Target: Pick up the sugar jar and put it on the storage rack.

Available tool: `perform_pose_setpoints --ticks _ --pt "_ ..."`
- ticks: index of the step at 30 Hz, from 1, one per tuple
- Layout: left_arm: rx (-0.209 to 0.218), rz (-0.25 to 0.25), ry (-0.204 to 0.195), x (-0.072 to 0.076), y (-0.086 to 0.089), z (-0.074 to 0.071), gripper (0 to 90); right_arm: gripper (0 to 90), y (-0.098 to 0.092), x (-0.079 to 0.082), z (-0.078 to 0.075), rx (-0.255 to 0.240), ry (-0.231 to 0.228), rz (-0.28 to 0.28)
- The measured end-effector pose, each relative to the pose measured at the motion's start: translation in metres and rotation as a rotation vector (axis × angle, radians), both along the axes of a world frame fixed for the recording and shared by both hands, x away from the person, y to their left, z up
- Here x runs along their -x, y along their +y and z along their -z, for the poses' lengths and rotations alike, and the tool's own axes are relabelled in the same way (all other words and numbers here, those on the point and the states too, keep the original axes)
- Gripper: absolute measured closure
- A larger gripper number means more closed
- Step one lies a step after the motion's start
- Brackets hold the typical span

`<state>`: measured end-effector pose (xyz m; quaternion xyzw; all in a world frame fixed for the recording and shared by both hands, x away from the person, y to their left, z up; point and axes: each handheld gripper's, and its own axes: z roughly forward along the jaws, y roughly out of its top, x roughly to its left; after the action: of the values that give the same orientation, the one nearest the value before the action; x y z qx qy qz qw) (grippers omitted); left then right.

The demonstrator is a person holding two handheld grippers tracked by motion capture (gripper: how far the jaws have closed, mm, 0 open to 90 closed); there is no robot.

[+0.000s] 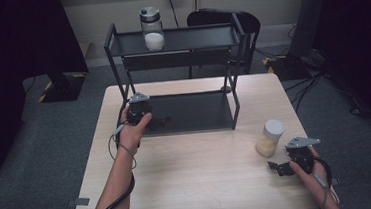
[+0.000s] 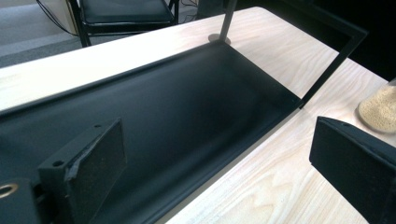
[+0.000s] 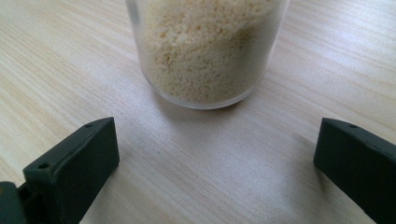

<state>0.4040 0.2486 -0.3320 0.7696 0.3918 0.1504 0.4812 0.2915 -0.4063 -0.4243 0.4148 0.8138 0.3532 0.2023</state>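
Two jars: one w/ white powder (image 1: pixel 152 29) atop the rack (image 1: pixel 112 46), one w/ grain (image 1: pixel 270 138) on the table (image 1: pixel 200 183), just ahead of your right tongs (image 1: pixel 278 169), spread wide. Left tongs (image 1: pixel 161 122) gape, empty, over rack's bottom shelf (image 2: pixel 187 116).

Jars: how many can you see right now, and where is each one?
2. One jar with white contents stands on the top shelf of the black rack. One jar with yellowish grains stands on the table, just ahead of the open right gripper.

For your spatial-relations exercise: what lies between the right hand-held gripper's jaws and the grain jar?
Only bare table: the right gripper view shows the open hand-held gripper just short of the jar.
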Motion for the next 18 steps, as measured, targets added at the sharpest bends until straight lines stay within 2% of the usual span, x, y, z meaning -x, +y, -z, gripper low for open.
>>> perform_pose_setpoints --ticks 6,18 --pt "-0.001 0.003 0.006 0.003 0.0 0.009 3.3 0.0 0.0 0.0 0.0 0.0 0.0 0.0" --pt "-0.024 0.044 0.026 0.007 -0.006 0.027 3.3 0.0 0.0 0.0 0.0 0.0 0.0 0.0"
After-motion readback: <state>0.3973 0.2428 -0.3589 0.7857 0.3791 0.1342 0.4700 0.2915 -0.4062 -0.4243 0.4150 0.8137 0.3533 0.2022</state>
